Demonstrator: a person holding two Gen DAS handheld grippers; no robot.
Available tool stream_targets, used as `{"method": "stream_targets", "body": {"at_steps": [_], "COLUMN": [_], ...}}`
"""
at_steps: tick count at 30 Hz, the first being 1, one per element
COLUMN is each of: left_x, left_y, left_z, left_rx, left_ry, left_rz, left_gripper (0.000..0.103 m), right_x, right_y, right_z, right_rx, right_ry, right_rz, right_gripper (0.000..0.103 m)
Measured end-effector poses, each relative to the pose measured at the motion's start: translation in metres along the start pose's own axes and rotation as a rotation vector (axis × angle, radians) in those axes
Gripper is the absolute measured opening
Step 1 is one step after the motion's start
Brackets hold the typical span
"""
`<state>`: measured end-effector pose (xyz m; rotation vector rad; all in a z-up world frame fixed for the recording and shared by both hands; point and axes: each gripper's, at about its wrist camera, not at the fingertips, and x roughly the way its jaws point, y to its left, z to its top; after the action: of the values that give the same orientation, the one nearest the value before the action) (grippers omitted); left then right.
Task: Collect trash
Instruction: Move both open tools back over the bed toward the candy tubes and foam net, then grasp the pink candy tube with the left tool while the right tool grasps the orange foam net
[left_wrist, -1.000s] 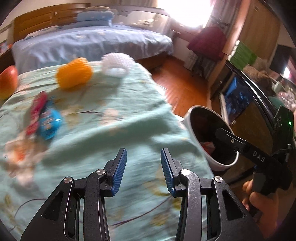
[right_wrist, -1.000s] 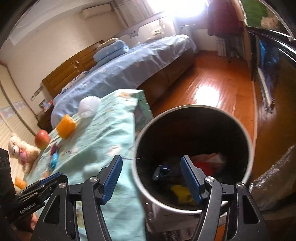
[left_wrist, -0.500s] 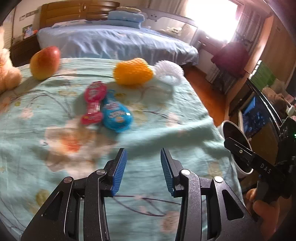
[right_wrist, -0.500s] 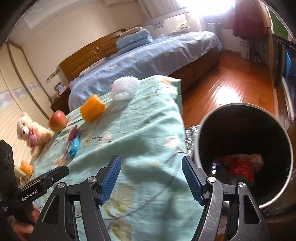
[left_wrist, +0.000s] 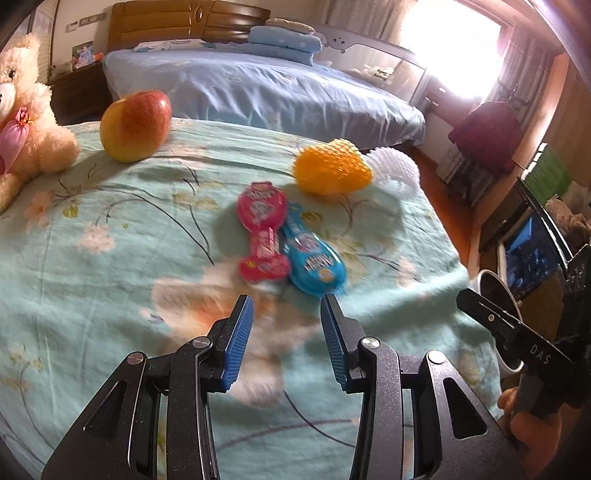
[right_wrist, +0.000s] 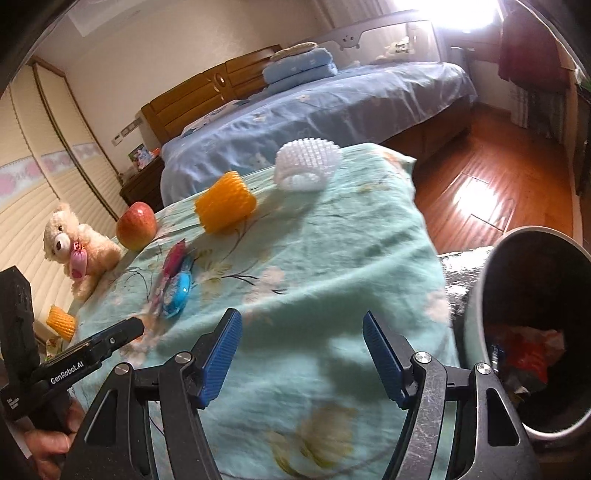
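My left claw is spread open with nothing between its blue pads, low over the green cloth. Just ahead of its tips lie two wrappers side by side and touching: the pink wrapper straight ahead, the blue wrapper slightly to the right, its near end almost at my right fingertip. Farther ahead and right sit the orange foam net and, just behind it, the white foam net. The apple is far ahead to the left, with the teddy at the left edge beyond it.

My right claw is also open wide and empty, above the cloth near its edge. The bin stands just right of it, off the cloth, with red and other scraps lying inside. From this side the wrappers are ahead to the left, close to the tip of the left claw, which shows at the lower left. The orange net and white net are farther ahead, the apple and teddy off to the left.
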<state>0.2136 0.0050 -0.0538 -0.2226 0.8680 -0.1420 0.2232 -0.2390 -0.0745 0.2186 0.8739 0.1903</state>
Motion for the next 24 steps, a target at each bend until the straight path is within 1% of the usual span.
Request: {"method": "stream_targets", "body": {"at_steps": [11, 16, 21, 24], "left_x": [0.023, 0.034, 0.045, 0.056], "left_y": [0.018, 0.022, 0.017, 0.013], "left_z": [0.026, 0.035, 0.041, 0.039], "left_rx": [-0.005, 0.000, 0.031, 0.059], "left_ry": [0.019, 0.039, 0.057, 0.081], "left_rz": [0.036, 0.019, -0.005, 0.004], "left_gripper": [0.038, 0.038, 0.038, 0.038], "right_x": [0.036, 0.058, 0.075, 0.085], "right_y": [0.022, 0.032, 0.041, 0.048], "right_z": [0.022, 0.038, 0.055, 0.065], "right_rx": [-0.028, -0.030, -0.026, -0.024], "right_ry": [0.032, 0.046, 0.047, 0.047], "right_rz": [0.050, 0.084, 0.110, 0.127], "right_gripper": [0.070, 0.070, 0.070, 0.070]}}
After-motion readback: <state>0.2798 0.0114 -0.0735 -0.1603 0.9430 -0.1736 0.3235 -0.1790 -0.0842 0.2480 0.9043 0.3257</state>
